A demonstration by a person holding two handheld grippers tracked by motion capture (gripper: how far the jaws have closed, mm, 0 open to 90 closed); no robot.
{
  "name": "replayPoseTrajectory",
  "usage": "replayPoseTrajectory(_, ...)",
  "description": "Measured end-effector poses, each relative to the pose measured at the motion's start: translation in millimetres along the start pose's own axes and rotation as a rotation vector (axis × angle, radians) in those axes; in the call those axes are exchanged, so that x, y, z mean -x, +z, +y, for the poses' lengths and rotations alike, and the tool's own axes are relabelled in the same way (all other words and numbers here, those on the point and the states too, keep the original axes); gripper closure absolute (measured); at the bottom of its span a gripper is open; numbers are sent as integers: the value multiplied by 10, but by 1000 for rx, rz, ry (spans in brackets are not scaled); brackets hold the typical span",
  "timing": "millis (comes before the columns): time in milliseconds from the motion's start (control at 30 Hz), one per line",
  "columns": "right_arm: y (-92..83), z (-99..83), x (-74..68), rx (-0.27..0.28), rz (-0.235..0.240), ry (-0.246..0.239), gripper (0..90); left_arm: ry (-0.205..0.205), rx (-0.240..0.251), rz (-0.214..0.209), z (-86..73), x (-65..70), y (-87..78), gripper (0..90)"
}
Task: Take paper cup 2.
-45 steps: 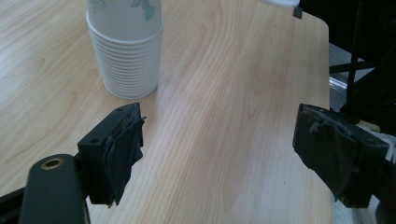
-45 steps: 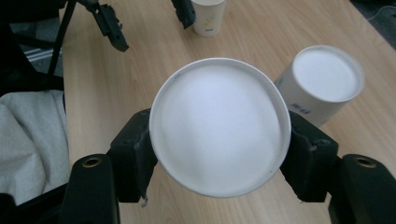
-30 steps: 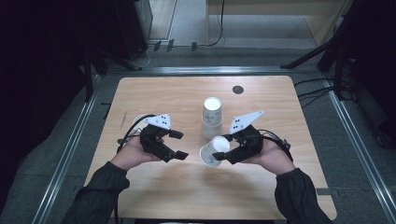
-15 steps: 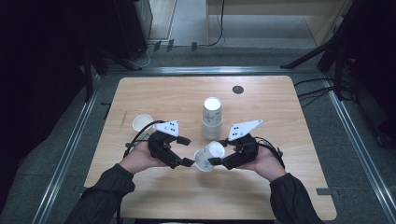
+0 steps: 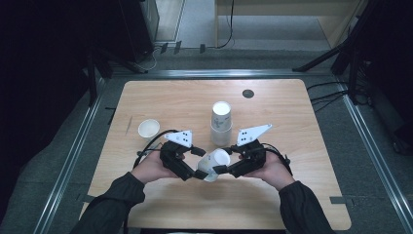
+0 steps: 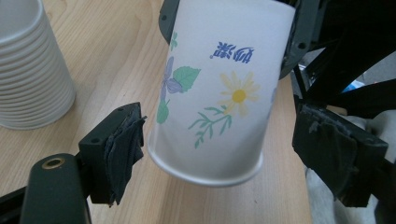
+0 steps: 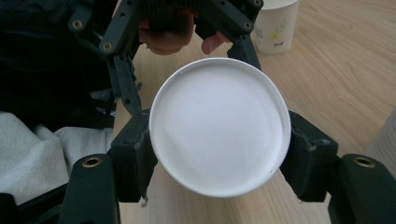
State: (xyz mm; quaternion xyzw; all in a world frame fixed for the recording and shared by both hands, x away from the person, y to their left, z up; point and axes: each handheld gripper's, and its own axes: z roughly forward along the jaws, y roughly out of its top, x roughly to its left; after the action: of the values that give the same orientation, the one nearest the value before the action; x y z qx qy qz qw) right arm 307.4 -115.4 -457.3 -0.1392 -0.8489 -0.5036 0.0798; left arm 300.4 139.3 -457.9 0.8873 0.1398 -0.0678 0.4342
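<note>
We see a light wooden table (image 5: 292,204) with rounded corners standing on grey floor (image 5: 370,161), flanked by metal rails (image 5: 73,161) on both sides. Beyond it the room is dark (black stands (image 5: 336,61) and cables (image 5: 229,29) crowd the far edge), with pale wood furniture (image 5: 287,14) behind.

- We saw a white paper cup with a flower print (image 5: 213,164) held off the wooden table (image 5: 292,126), tipped on its side.
- We saw a stack of upturned white cups (image 5: 221,123) standing mid-table.
- A single cup (image 5: 148,129) stood upright, mouth up, well apart at the left.
</note>
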Motion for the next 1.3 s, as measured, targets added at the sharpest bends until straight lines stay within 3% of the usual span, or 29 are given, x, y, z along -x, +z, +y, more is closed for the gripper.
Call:
replayPoseTrajectory(167,6,10,0,7,15,13,350,7,1,-2,0,3,22,176)
replayPoseTrajectory(267,14,15,-2,6,27,22,351,6,8,-17,-4,-9,26,228)
replayPoseTrajectory(533,77,37,7,1,52,48,352,7,-21,-21,-19,-12,73,227)
replayPoseTrajectory(1300,39,35,-7,-5,56,59,353,45,-20,-43,-42,1,99,306)
